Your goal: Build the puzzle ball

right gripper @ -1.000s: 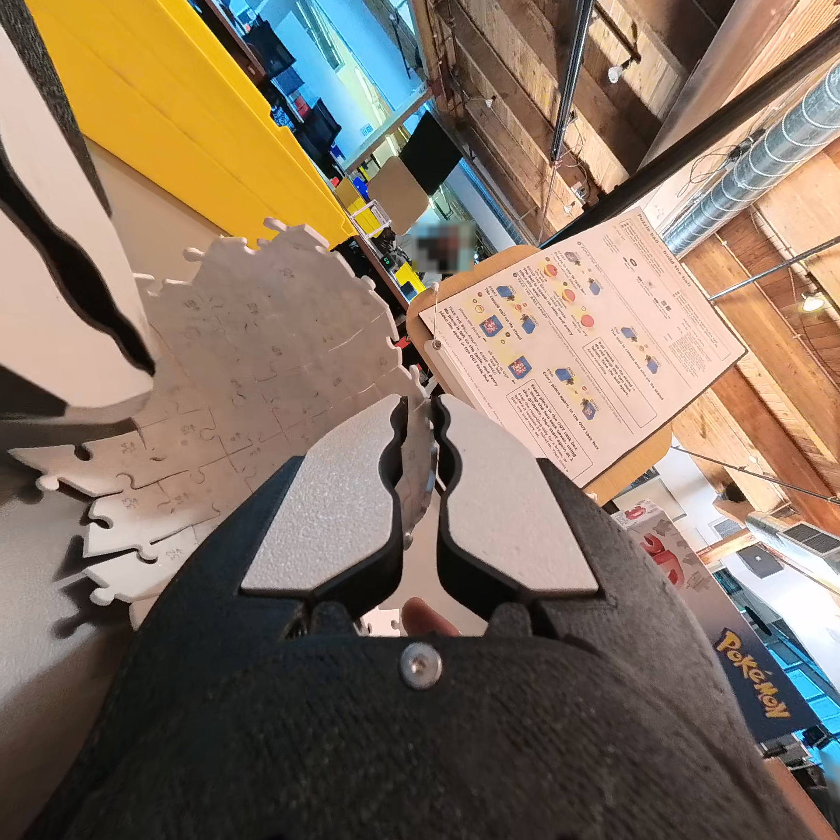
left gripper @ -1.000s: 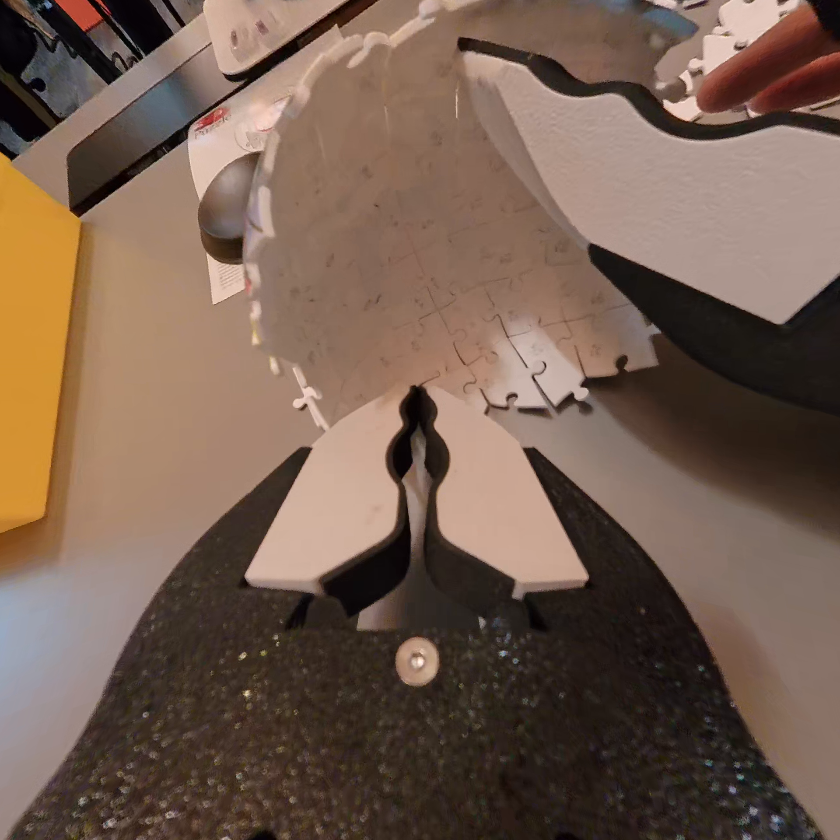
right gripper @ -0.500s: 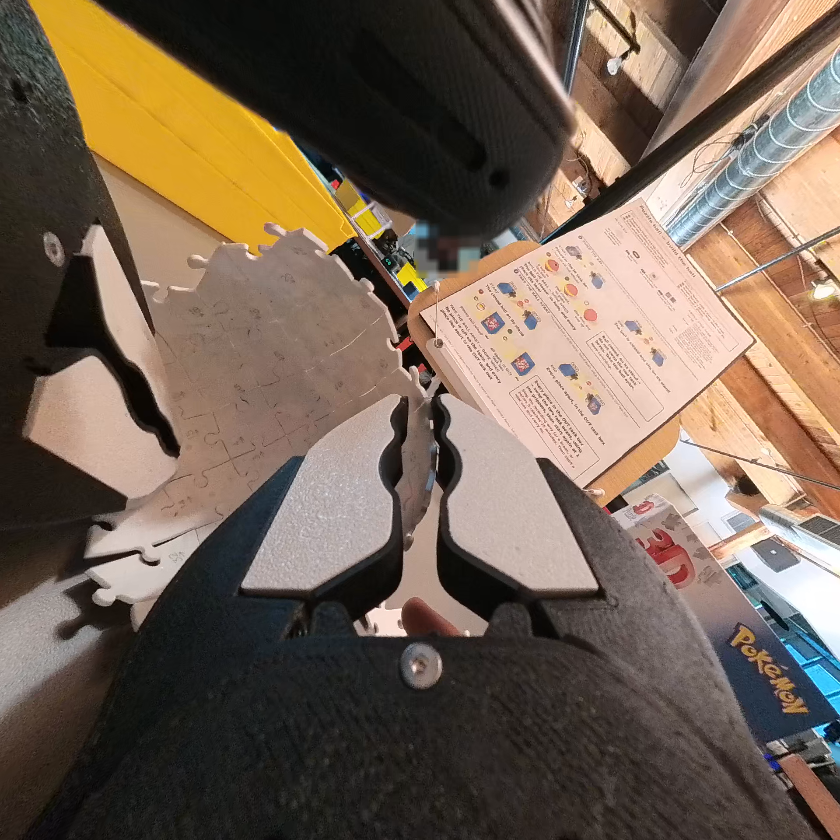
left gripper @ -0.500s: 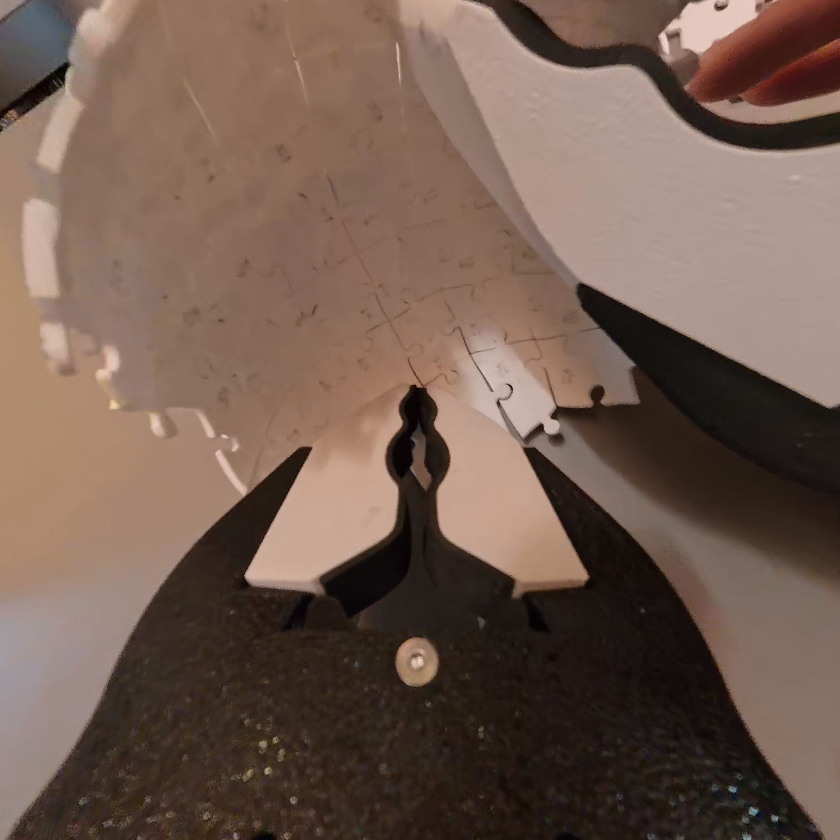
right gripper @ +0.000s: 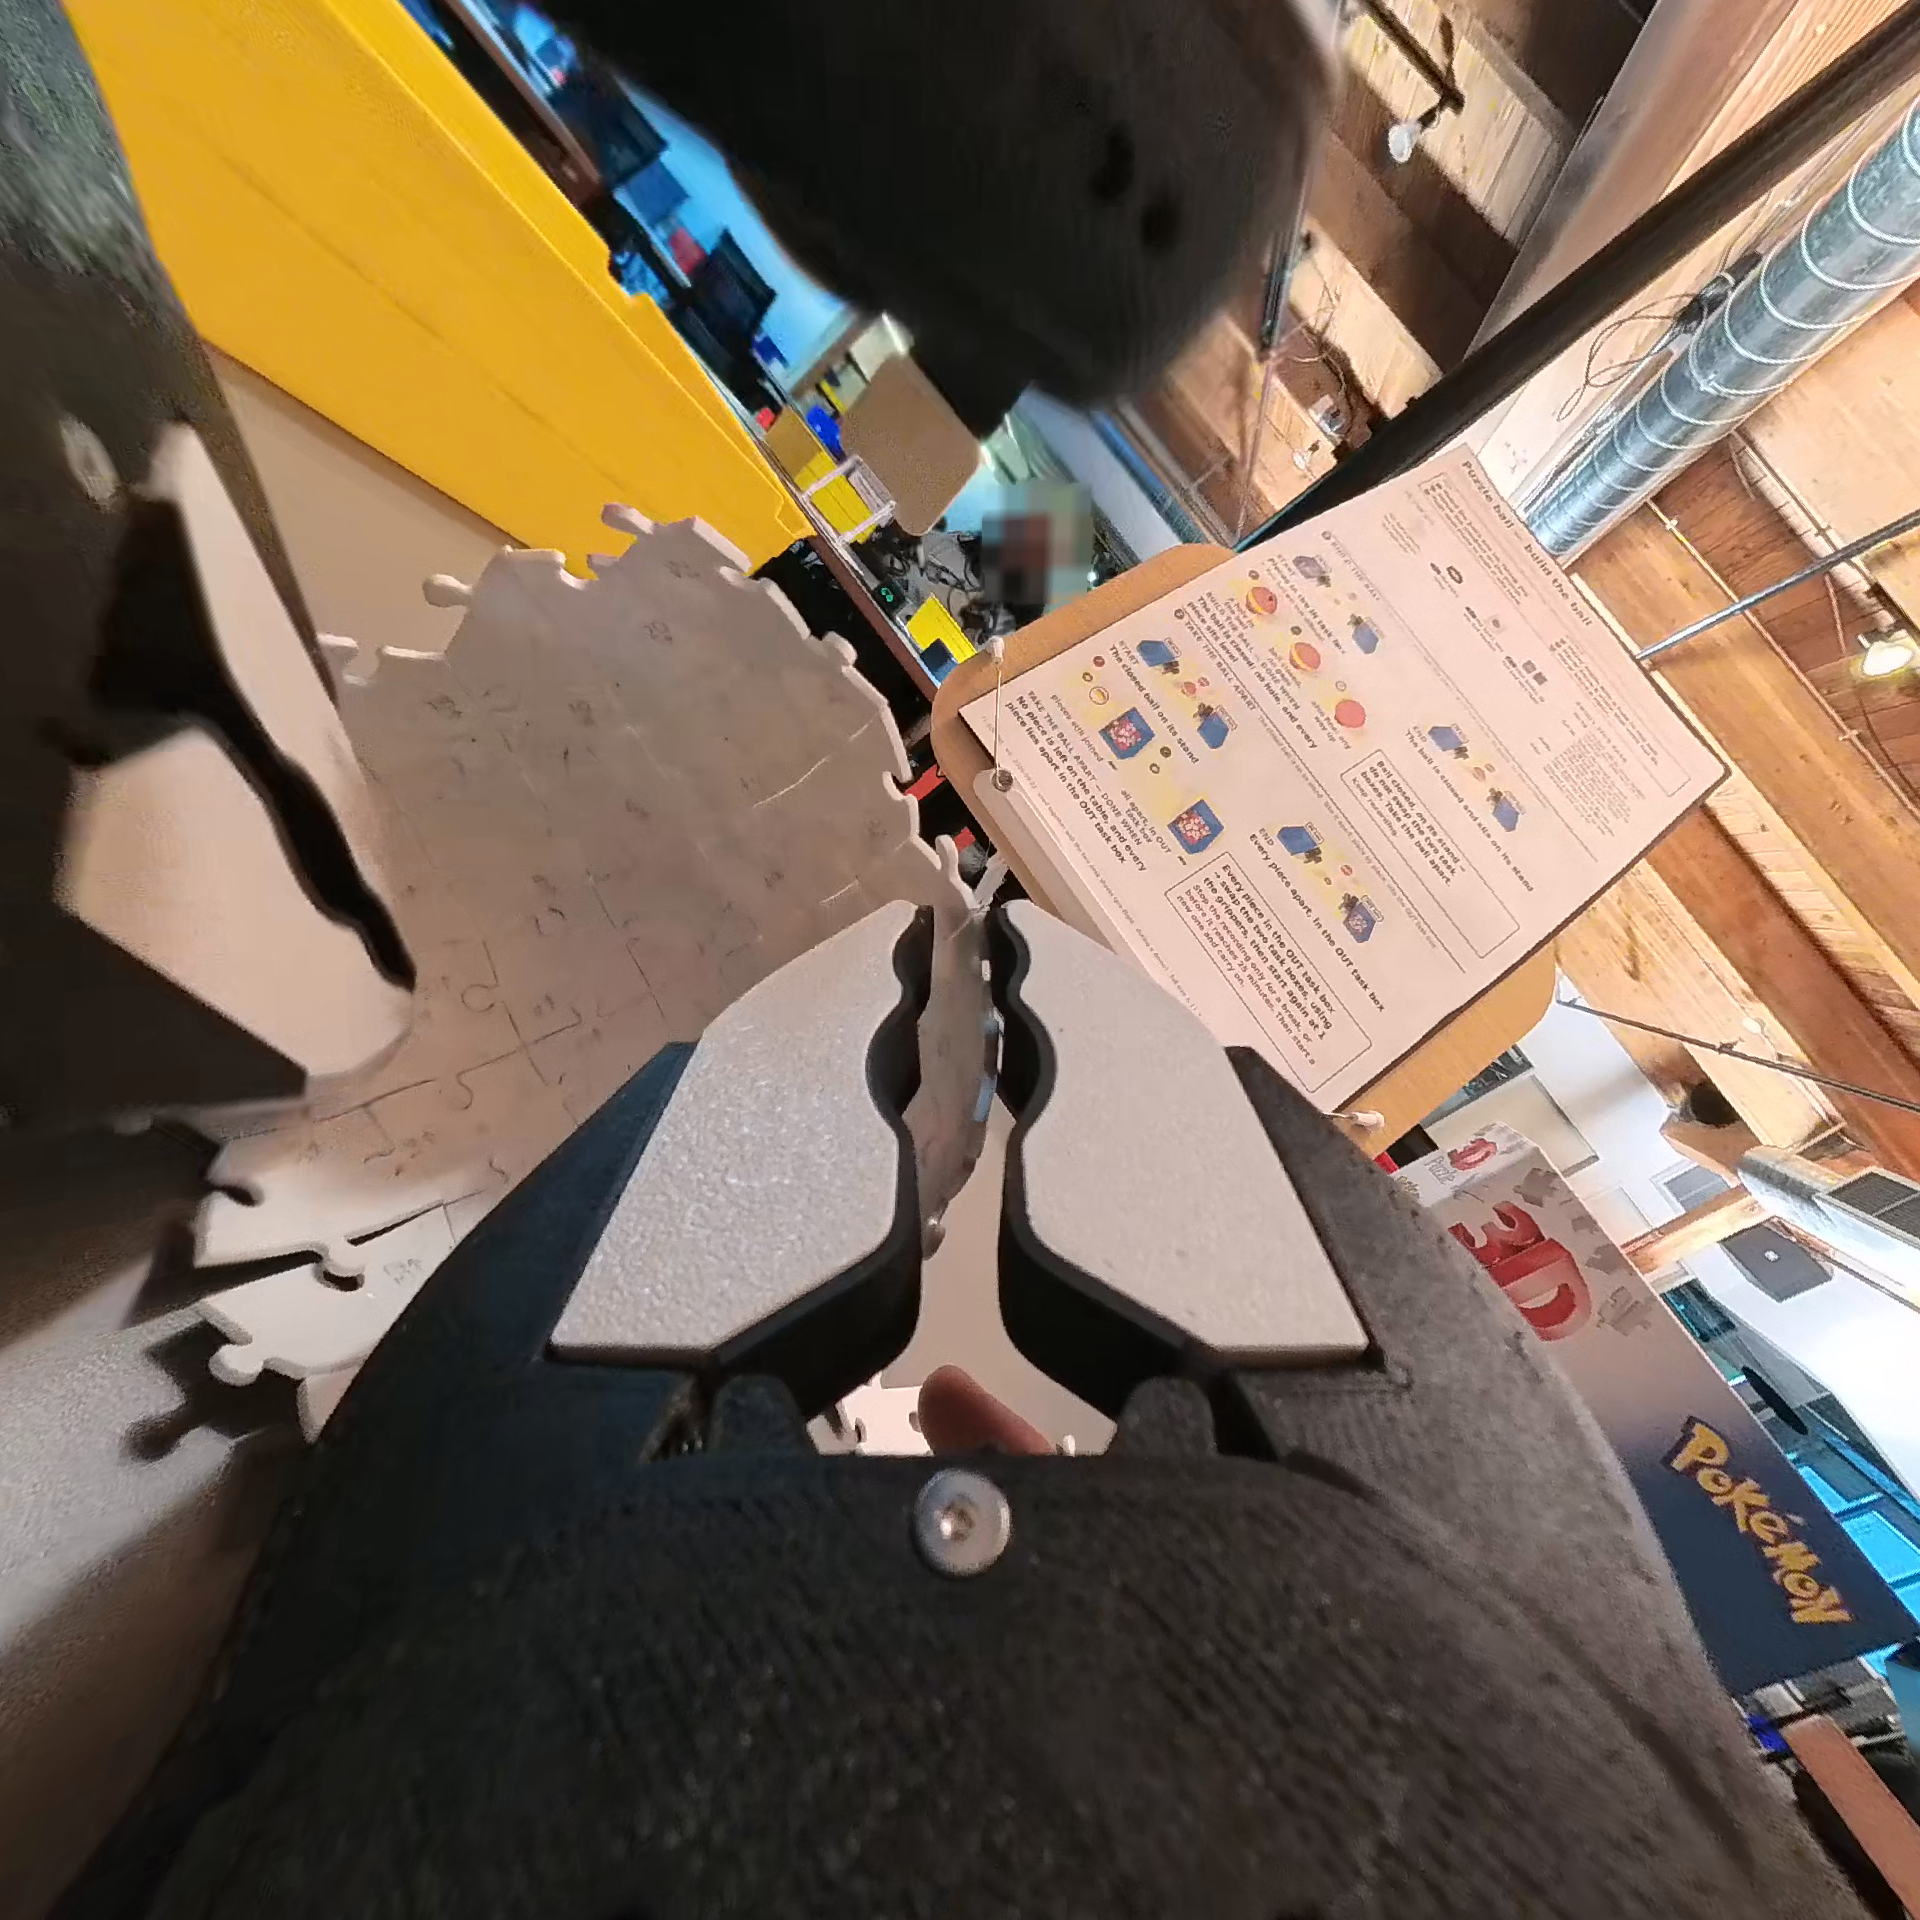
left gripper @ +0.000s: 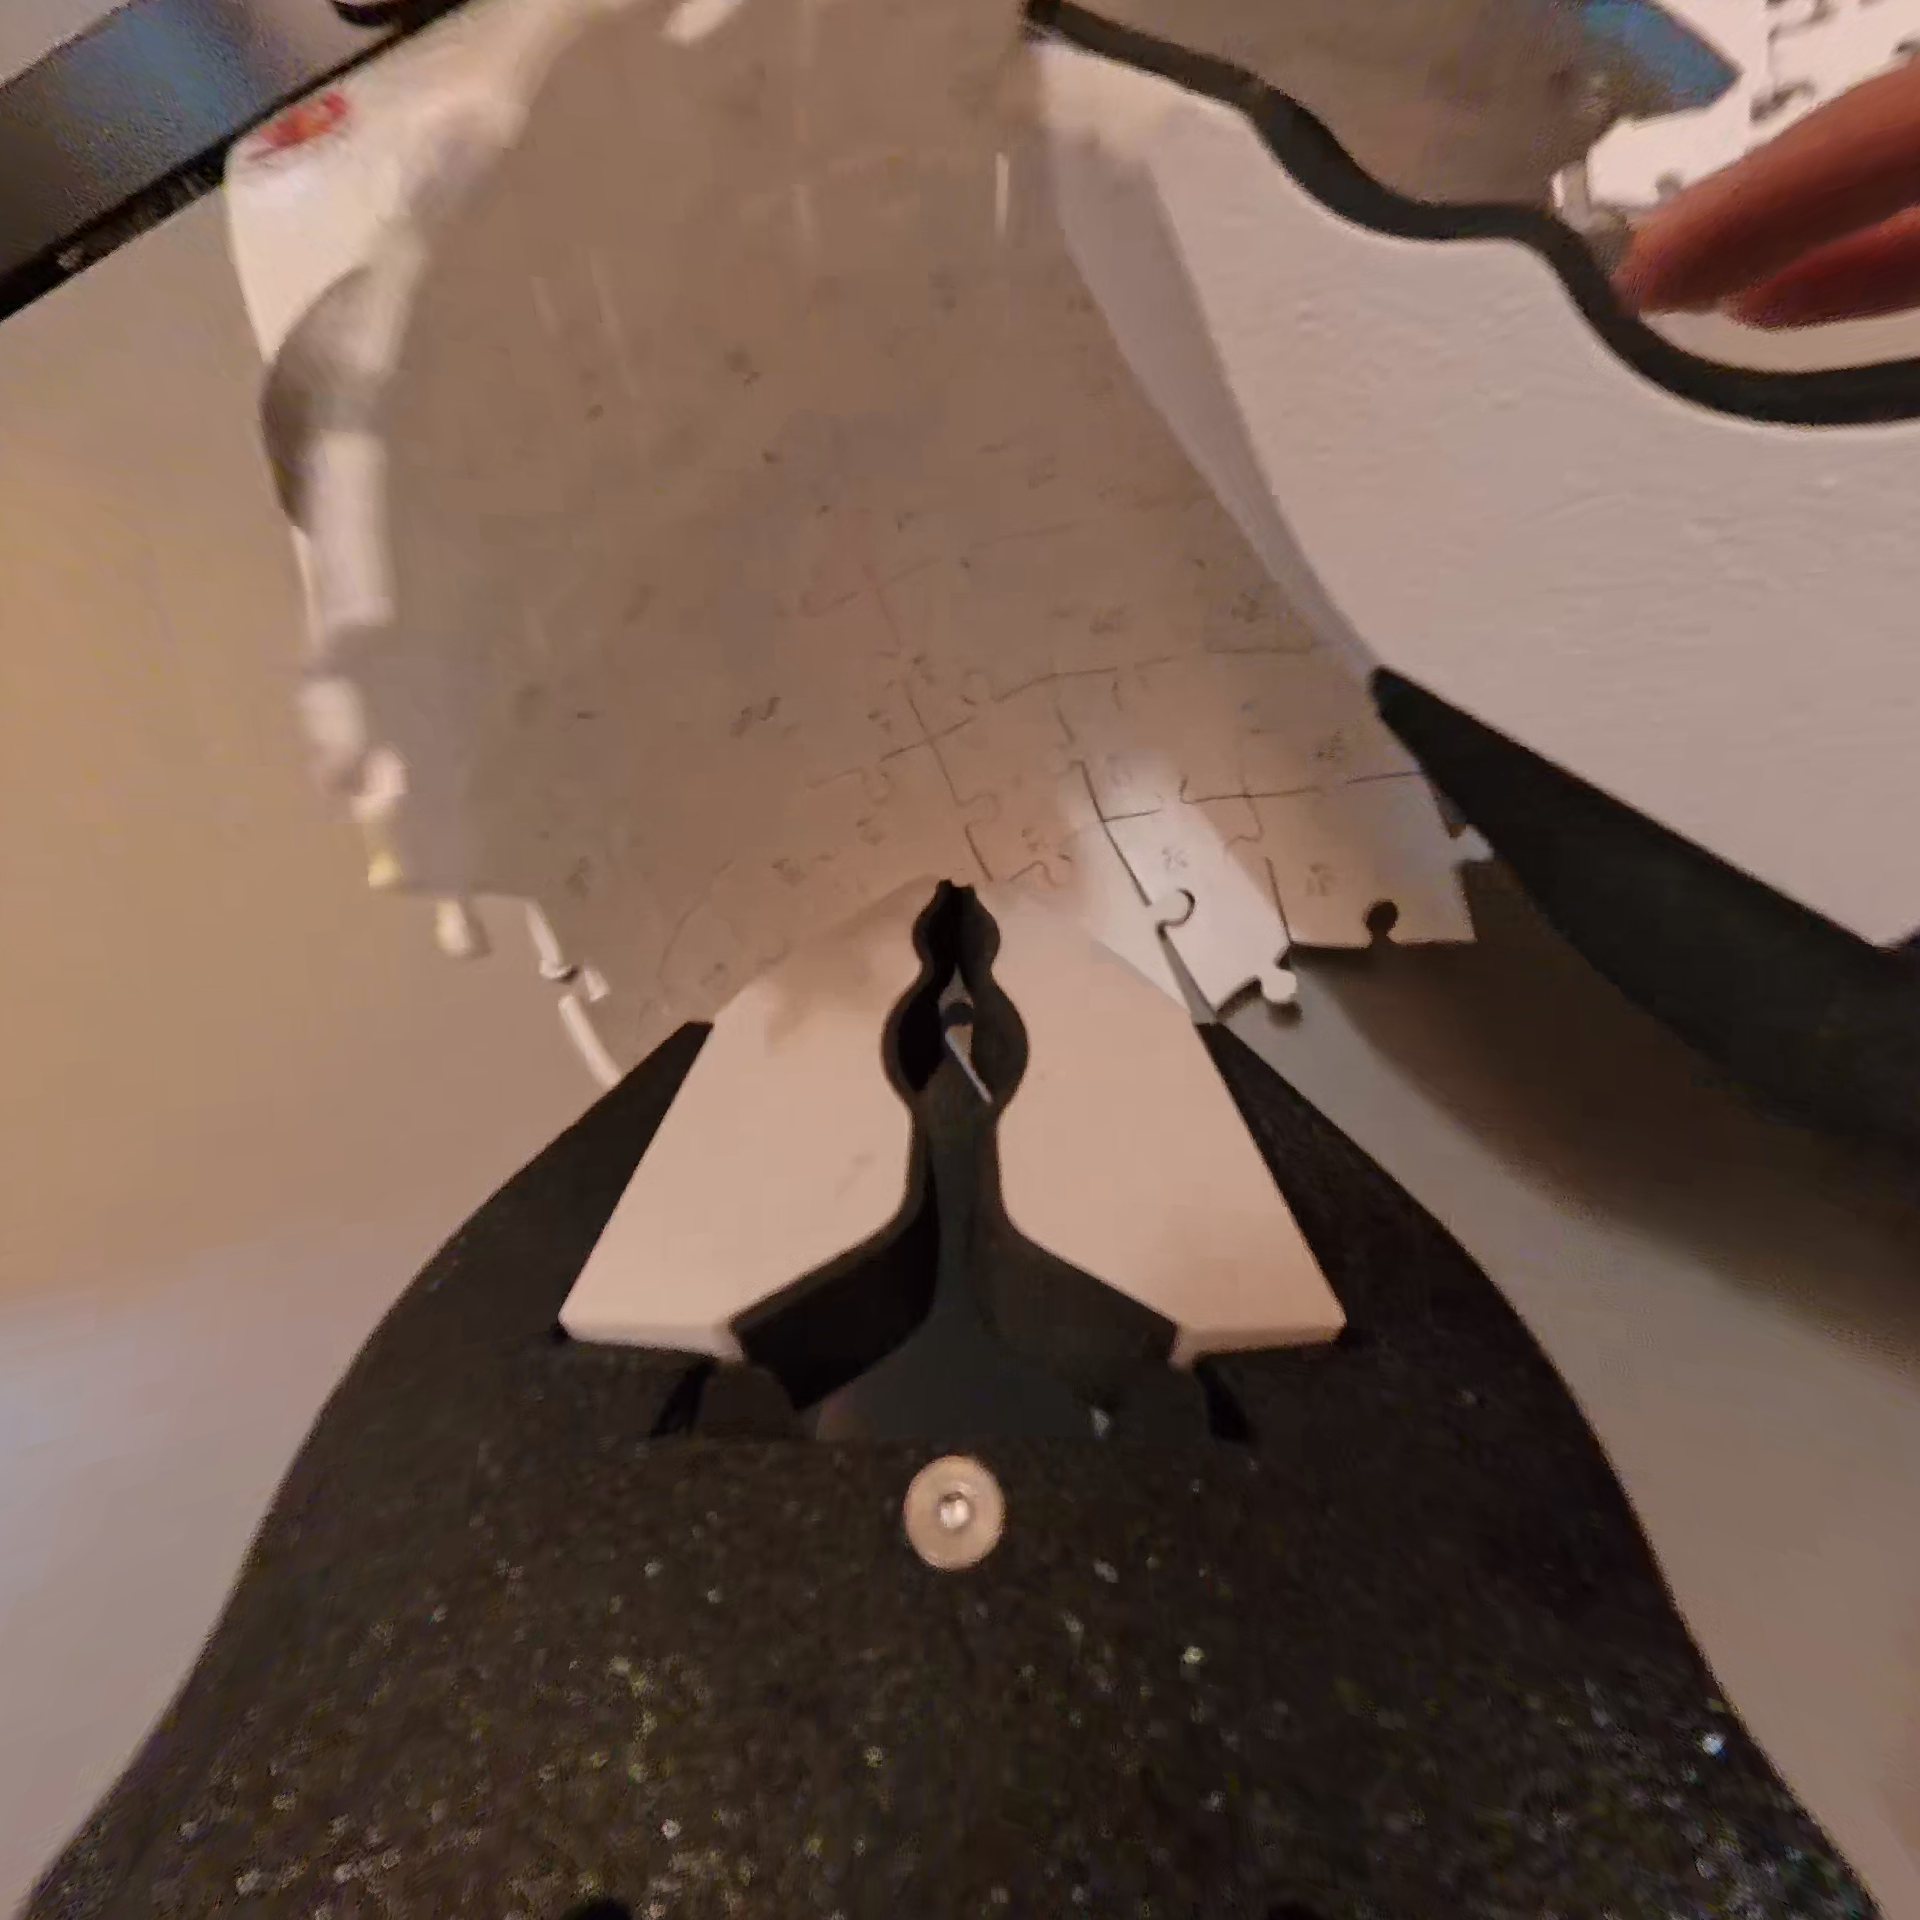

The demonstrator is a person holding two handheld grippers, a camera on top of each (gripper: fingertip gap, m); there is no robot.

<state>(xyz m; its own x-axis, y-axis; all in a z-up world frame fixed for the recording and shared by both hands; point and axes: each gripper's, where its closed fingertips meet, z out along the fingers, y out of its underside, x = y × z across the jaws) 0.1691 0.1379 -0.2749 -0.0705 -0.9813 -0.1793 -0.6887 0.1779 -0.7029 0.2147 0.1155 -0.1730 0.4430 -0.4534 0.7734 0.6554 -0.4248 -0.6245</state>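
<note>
beyond the grippers, a beige table with a yellow panel along its far left edge. to the far right in the right wrist view, a clipboard with a printed instruction sheet, tilted, and below it a dark puzzle box. high in the left wrist view, a fingertip at the far right, with loose white pieces lying behind it; blurred there. a fingertip also showing low between the right gripper's fingers in its own view.

in the way: the right gripper's white pad and black body filling the upper right of the left wrist view, covering the right part of the puzzle shell. the left gripper's dark body likewise blocking the top and left of the right wrist view.

against half a second ago: shell shifted a little up and to the right in the left wrist view, with more table bare at left; the left gripper's body nearer and blurred in the right wrist view.

left gripper: fingers closed to a thin slit, tips pressed against the shell's lower edge; whether the edge sits between them, cannot tell. right gripper: fingers narrow, clamped on the shell's jagged rim, seen edge-on between the pads. shell held up off the table between both grippers, curved, white, unfinished, tabs along its edges.
</note>
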